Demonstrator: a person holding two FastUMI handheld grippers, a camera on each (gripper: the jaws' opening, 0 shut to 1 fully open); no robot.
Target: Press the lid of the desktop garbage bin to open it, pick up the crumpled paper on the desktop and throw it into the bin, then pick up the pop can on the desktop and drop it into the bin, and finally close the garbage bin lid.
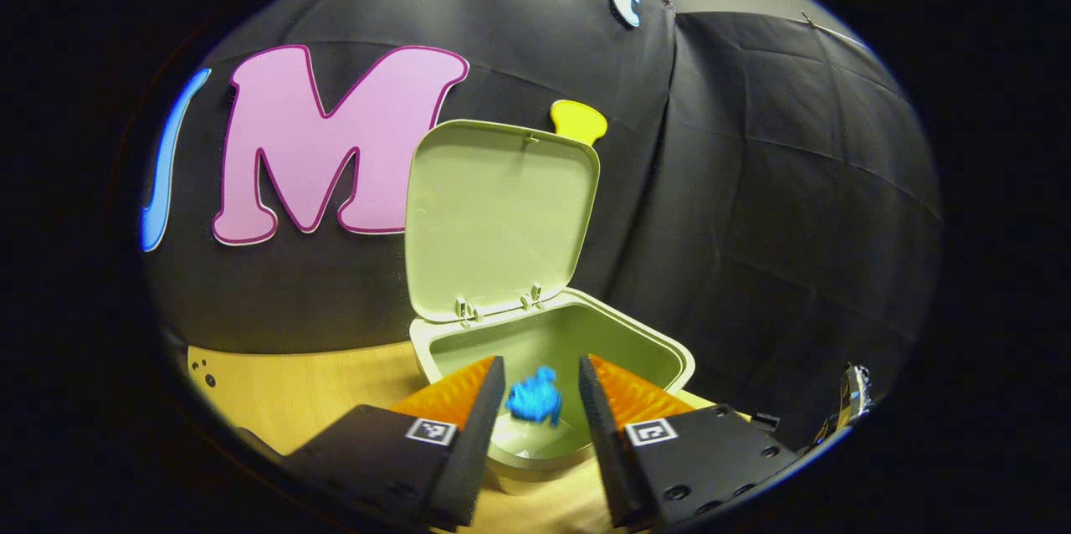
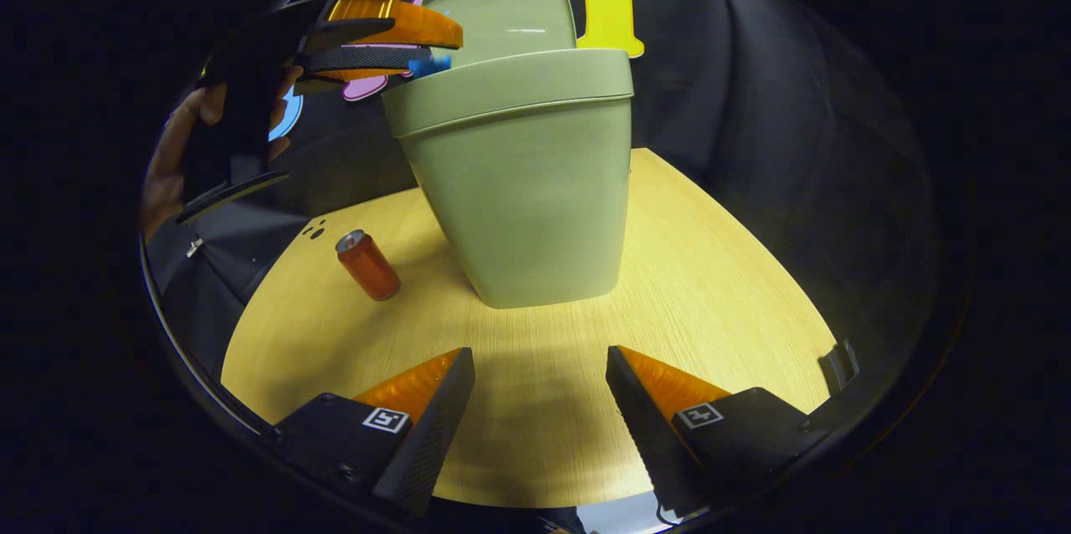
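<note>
So we're at the paper drop. Our left gripper (image 1: 541,387) hangs right over the mouth of the pale green plastic desktop bin (image 1: 669,350), whose flat green lid (image 1: 502,220) stands upright on its hinge at the back. The fingers are spread wide and press on nothing; the crumpled blue paper ball (image 1: 535,400) shows between them, apart from both, so it looks released, either falling or already down inside, we can't tell which. In the right gripper view, that left gripper (image 2: 418,44) sits above the bin's rim.

Our right gripper (image 2: 540,408) hovers low over the light wooden counter (image 2: 711,308), fingers wide apart and empty. The small red pop can (image 2: 368,266) stands slightly tilted just left of the bin, not yet picked up.

Tip for this step: lift straight up so we don't clip the lid, then go for the can.
</note>
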